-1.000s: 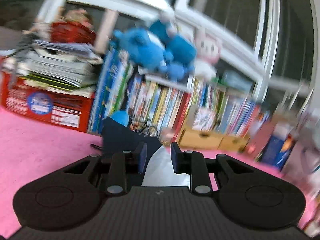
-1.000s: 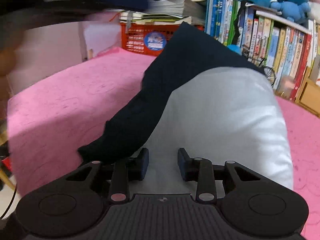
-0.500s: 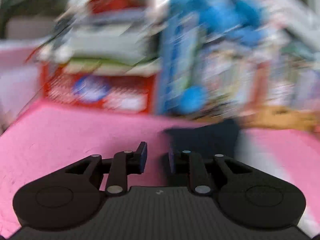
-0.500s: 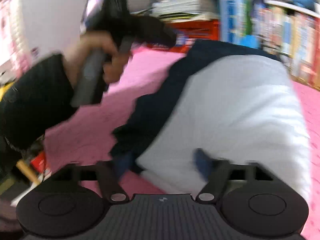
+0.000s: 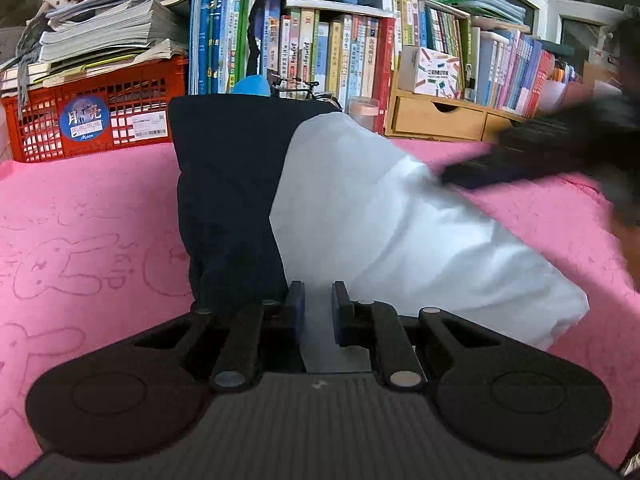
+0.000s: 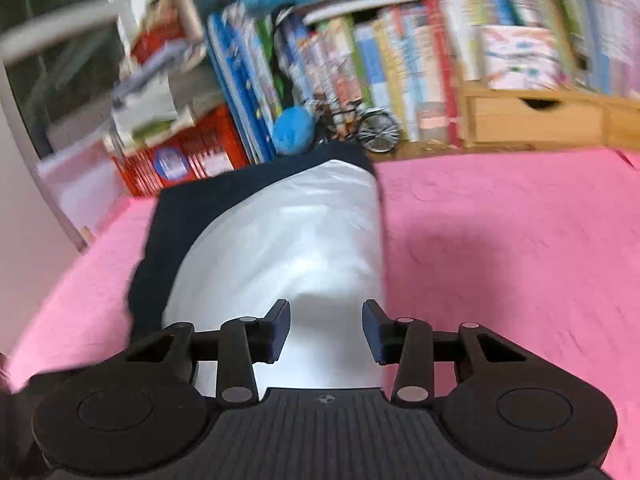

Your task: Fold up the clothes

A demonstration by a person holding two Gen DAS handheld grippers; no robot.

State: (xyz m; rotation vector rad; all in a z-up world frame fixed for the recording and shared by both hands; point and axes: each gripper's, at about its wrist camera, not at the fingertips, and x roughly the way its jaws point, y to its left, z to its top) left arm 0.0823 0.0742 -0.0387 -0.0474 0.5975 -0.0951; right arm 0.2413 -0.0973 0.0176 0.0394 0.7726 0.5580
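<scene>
the left gripper (image 5: 318, 306) has its fingers set narrowly apart over the near edge of the navy and white garment (image 5: 360, 216), gripping nothing. the right gripper (image 6: 326, 330) is spread wide above the same garment (image 6: 288, 248), which lies folded on the pink cloth (image 6: 500, 248) before a bookshelf (image 5: 360, 52).

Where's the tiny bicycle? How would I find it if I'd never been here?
Look along the row of books behind the pink cloth. The tiny bicycle stands at their foot, just past the far end of the folded garment, beside a blue ball. It is the only wiry thing with spoked wheels.
</scene>
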